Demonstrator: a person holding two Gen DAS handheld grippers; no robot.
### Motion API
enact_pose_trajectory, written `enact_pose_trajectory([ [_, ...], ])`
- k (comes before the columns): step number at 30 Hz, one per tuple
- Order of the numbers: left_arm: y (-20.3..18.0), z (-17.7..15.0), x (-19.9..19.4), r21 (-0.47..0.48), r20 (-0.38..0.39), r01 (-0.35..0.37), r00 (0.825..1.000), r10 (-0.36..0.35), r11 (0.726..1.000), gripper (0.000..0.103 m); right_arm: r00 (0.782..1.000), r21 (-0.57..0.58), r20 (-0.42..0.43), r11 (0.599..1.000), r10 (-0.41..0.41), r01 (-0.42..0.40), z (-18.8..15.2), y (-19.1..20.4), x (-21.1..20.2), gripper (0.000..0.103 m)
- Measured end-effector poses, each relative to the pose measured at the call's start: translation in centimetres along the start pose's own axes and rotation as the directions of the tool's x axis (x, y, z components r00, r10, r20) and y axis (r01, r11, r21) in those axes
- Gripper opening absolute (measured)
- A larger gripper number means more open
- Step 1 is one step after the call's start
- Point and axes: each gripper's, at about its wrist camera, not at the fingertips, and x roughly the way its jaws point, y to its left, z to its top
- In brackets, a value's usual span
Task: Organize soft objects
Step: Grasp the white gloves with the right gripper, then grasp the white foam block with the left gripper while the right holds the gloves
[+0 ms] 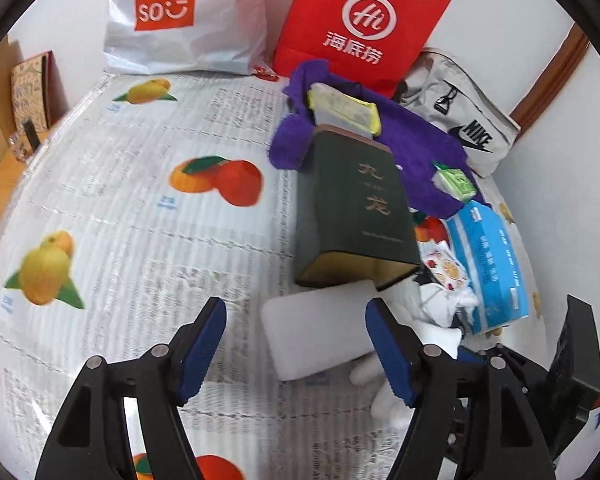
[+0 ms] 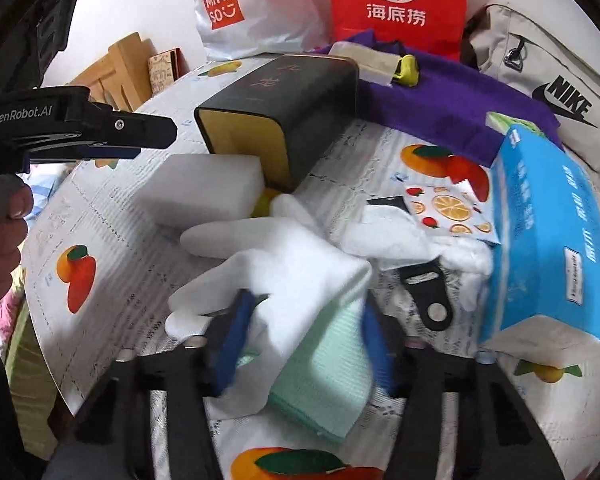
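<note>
Right claw (image 2: 300, 344) clenching on the white glove (image 2: 292, 256) and mint cloth (image 2: 324, 376) near the table (image 1: 140, 128) edge. Left claw (image 1: 296, 344) hanging released beside the white foam block (image 1: 316, 336). Probably risking the glove slipping free, only pinching a loose fold, or snagging the black tool (image 2: 428, 296) just beside.

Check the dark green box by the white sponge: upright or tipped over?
Tipped over. The dark green box lies on its long side on the tablecloth, gold end facing sideways beside the white sponge.
</note>
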Motion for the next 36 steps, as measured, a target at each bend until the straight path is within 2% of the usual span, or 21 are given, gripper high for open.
enact_pose_trajectory([
  [1,-0.2,0.0,0.1,0.002,0.0,0.004,1.0,-0.004,1.0,0.073,1.0,0.006,0.001,1.0,0.013,-0.013,-0.1,-0.4,-0.2,0.033],
  [3,-1.0,-0.1,0.7,0.017,-0.002,0.0,1.0,0.0,1.0,0.074,0.999,0.021,-0.001,0.999,0.037,-0.037,-0.2,-0.8,-0.5,0.023],
  [6,-2.2,-0.3,2.0,0.06,-0.025,-0.024,0.999,0.025,0.998,0.075,0.997,0.042,-0.005,0.996,0.075,-0.075,-0.7,-1.5,-1.1,0.018],
  [9,-2.5,-0.4,3.0,0.051,-0.04,-0.058,0.997,0.06,0.997,0.075,0.998,0.03,0.002,0.997,0.069,-0.069,-1.2,-1.6,-1.8,0.016],
  [15,-3.1,-0.4,3.8,0.028,-0.052,-0.064,0.996,0.066,0.998,0.075,0.999,0.035,0.011,0.998,0.05,-0.05,-2.8,-2.5,-3.8,0.016],
  [18,-3.8,-0.4,4.5,0.049,-0.055,-0.089,0.994,0.092,0.995,0.08,0.999,0.038,0.025,0.998,0.041,-0.042,-3.2,-3.0,-4.7,0.016],
  [25,-5.0,-1.1,5.0,0.08,-0.058,-0.041,0.997,0.045,0.996,0.082,0.998,0.079,0.044,0.996,0.044,-0.047,-4.6,-4.8,-6.2,0.016],
  [27,-5.1,-1.4,5.0,0.083,-0.059,-0.029,0.998,0.034,0.996,0.075,0.998,0.09,0.043,0.995,0.04,-0.044,-4.8,-5.1,-6.3,0.016],
  [29,-5.4,-1.8,5.0,0.096,-0.052,-0.048,0.997,0.053,0.994,0.054,0.998,0.097,0.046,0.994,0.04,-0.045,-5.2,-5.4,-6.6,0.016],
  [30,-5.5,-1.9,4.9,0.103,-0.05,-0.048,0.997,0.053,0.994,0.051,0.998,0.099,0.049,0.994,0.042,-0.046,-5.4,-5.5,-6.8,0.016],
  [32,-5.6,-2.2,4.7,0.107,-0.044,-0.027,0.999,0.032,0.994,0.038,0.997,0.104,0.052,0.993,0.05,-0.055,-5.7,-5.6,-7.2,0.016],
  [34,-5.7,-2.4,4.3,0.109,-0.034,-0.011,0.999,0.014,0.994,0.03,0.997,0.104,0.054,0.993,0.056,-0.061,-5.9,-5.7,-7.5,0.016],
  [36,-5.8,-2.4,3.8,0.116,-0.011,-0.012,1.0,0.013,0.993,0.03,0.997,0.099,0.054,0.993,0.058,-0.063,-6.2,-5.6,-7.8,0.016],
])
